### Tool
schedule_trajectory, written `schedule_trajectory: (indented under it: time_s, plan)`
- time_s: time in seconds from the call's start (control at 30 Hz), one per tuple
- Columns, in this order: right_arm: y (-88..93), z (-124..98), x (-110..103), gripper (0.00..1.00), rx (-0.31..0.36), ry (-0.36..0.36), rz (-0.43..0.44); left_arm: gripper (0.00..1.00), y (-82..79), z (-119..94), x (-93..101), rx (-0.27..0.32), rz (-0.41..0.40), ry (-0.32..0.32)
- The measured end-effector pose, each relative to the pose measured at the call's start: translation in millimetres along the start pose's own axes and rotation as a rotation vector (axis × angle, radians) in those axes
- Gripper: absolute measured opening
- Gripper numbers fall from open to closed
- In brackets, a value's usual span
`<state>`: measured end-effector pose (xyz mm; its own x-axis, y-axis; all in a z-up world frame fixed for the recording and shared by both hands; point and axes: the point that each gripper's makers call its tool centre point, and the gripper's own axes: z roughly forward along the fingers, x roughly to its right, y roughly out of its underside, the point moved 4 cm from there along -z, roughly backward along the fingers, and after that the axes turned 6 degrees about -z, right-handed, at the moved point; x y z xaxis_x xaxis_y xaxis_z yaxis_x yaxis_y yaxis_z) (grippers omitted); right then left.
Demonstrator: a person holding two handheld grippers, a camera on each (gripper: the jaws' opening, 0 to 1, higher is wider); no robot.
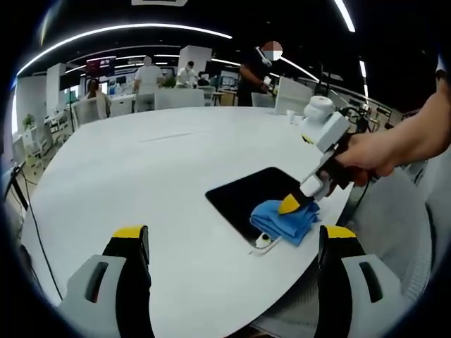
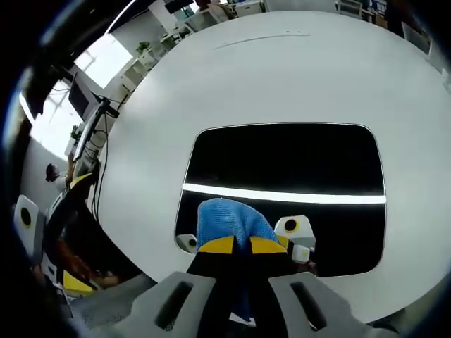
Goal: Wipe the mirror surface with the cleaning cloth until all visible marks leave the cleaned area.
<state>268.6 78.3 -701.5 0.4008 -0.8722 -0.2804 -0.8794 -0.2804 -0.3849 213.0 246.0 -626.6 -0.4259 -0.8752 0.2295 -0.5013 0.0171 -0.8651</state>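
A dark rectangular mirror (image 1: 246,191) lies flat on the white round table (image 1: 155,176), near its right edge. A crumpled blue cloth (image 1: 287,220) rests on the mirror's near corner. The right gripper (image 1: 294,204), held by a hand, comes in from the right and presses on the cloth. In the right gripper view the right gripper (image 2: 243,245) is shut on the blue cloth (image 2: 224,217), low on the mirror (image 2: 282,158), whose glass reflects a ceiling light strip. My left gripper (image 1: 235,236) hovers open over bare table, left of the mirror.
The table's edge (image 1: 331,239) curves close to the mirror on the right. Beyond the far side of the table are desks, monitors and several people (image 1: 148,74). A stand with cables (image 2: 91,127) is off the table's left side.
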Motion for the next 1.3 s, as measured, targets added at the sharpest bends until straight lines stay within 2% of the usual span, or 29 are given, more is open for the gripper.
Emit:
schedule_trajectory:
  time_s: [0.73,0.83,1.3]
  plan:
    - [14.5,-5,-4,0.0,-0.023,-0.026,-0.001,0.99,1.1,3,4.3,0.001,0.004,0.003]
    - [17.0,-6,-5,0.0,-0.024,-0.022,-0.021,0.99,0.1,3,4.8,0.007,0.002,0.003]
    - [17.0,-7,-6,0.0,-0.023,-0.027,-0.042,0.99,3.5,2,8.7,-0.005,0.015,-0.004]
